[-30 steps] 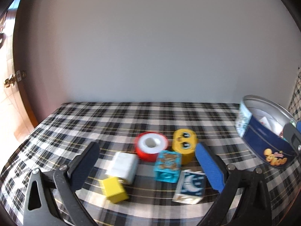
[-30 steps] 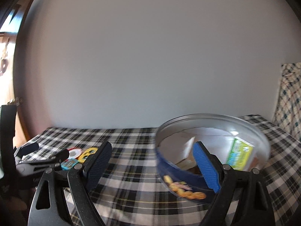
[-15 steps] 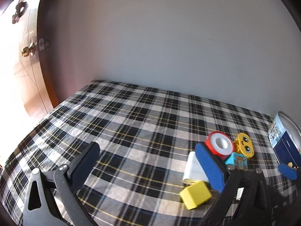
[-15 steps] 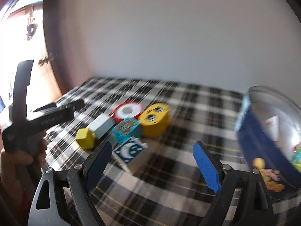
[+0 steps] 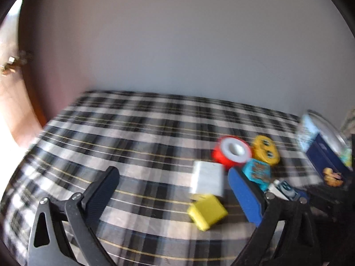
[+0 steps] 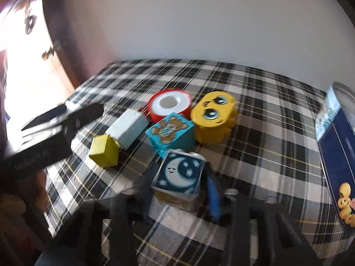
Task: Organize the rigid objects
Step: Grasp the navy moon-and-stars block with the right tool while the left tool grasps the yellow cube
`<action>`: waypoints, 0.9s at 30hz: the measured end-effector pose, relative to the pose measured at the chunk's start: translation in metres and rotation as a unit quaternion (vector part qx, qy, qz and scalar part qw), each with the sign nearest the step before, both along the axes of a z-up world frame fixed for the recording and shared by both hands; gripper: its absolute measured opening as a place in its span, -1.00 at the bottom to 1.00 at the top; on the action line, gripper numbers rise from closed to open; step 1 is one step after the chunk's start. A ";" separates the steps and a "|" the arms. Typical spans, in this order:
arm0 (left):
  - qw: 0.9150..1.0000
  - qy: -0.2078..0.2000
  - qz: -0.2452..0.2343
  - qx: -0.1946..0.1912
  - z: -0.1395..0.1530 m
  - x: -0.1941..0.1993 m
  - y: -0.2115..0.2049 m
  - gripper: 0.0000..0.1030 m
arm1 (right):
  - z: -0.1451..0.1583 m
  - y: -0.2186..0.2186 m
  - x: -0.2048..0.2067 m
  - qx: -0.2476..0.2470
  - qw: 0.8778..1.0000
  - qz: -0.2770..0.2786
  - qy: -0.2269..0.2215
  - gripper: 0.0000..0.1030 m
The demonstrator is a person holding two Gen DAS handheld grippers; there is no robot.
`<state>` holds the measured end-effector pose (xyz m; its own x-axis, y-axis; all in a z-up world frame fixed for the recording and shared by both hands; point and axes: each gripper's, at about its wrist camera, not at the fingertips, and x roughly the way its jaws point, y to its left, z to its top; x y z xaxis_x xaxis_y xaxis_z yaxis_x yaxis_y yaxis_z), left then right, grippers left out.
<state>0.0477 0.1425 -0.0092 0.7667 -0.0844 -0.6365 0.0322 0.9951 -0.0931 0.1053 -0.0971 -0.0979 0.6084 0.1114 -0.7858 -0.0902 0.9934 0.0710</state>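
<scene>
— Plaid cloth covers the surface. What do the jaws hold?

— Right gripper: jaws pinch the moon block. Left gripper: jaws spread, empty, near the yellow cube.

— Outward?

— Only the right view shows the teddy block's print clearly; the blue tin stands at right, its lettering unreadable.

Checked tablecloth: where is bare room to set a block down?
Free: the tablecloth ahead of the open left tongs, up to the white block; also the strip between the yellow face toy and the tin. Crowded: around the moon block, inside the right tongs.
</scene>
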 end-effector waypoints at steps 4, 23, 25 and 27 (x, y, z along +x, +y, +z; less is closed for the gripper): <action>0.998 -0.007 -0.062 -0.005 0.003 -0.009 -0.015 0.90 | 0.007 -0.020 -0.011 0.015 0.999 -0.022 -0.021 -0.34; 0.993 0.097 -0.061 0.013 -0.034 0.007 -0.016 -0.01 | 0.029 -0.026 -0.029 -0.032 0.996 -0.017 -0.078 -0.34; 0.993 0.095 -0.074 0.007 -0.034 0.006 -0.016 -0.36 | 0.028 -0.028 -0.029 -0.029 0.997 -0.020 -0.075 -0.34; 0.992 0.095 -0.078 0.007 -0.034 0.004 -0.015 -0.36 | 0.028 -0.029 -0.028 -0.027 0.997 -0.023 -0.075 -0.34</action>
